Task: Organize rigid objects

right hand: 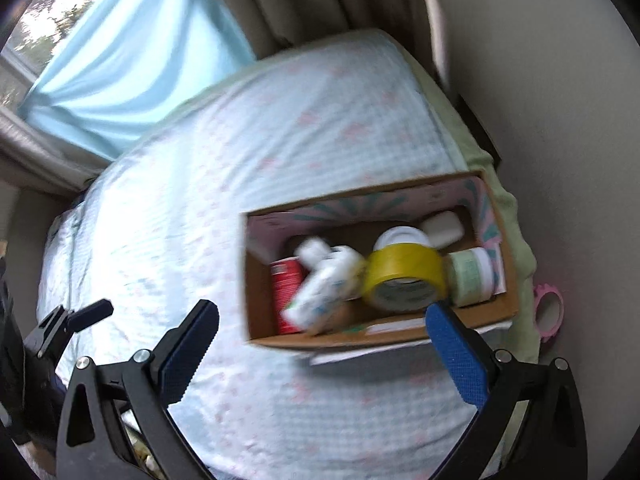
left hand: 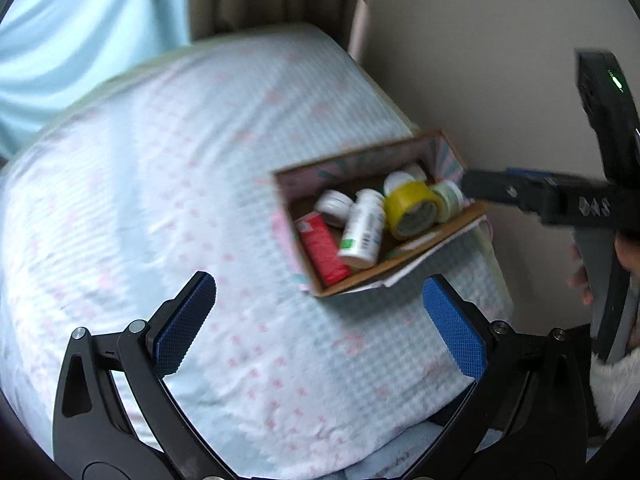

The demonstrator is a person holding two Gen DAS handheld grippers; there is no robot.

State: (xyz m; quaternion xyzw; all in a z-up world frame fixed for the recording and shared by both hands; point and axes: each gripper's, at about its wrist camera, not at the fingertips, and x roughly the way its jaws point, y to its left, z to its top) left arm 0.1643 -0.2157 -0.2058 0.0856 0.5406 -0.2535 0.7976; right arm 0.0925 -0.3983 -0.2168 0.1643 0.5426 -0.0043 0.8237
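Observation:
A cardboard box (left hand: 400, 268) (right hand: 472, 316) lies on the bed near the wall. In it are a red can (left hand: 324, 252) (right hand: 285, 284), a white bottle (left hand: 362, 232) (right hand: 324, 292), a yellow tape roll (left hand: 414, 210) (right hand: 404, 278), a pale green jar (left hand: 448, 200) (right hand: 472, 276) and white lids (left hand: 334, 206). My left gripper (left hand: 320, 312) is open and empty over the bed, in front of the box. My right gripper (right hand: 322, 340) is open and empty just before the box's near wall; it also shows in the left wrist view (left hand: 520, 192) beside the box.
The bed has a light blue checked sheet (left hand: 180, 184) (right hand: 240, 160). A beige wall (left hand: 500, 80) runs along the right. A pink tape roll (right hand: 550, 314) lies between bed and wall. Curtains (right hand: 132, 60) hang behind the bed.

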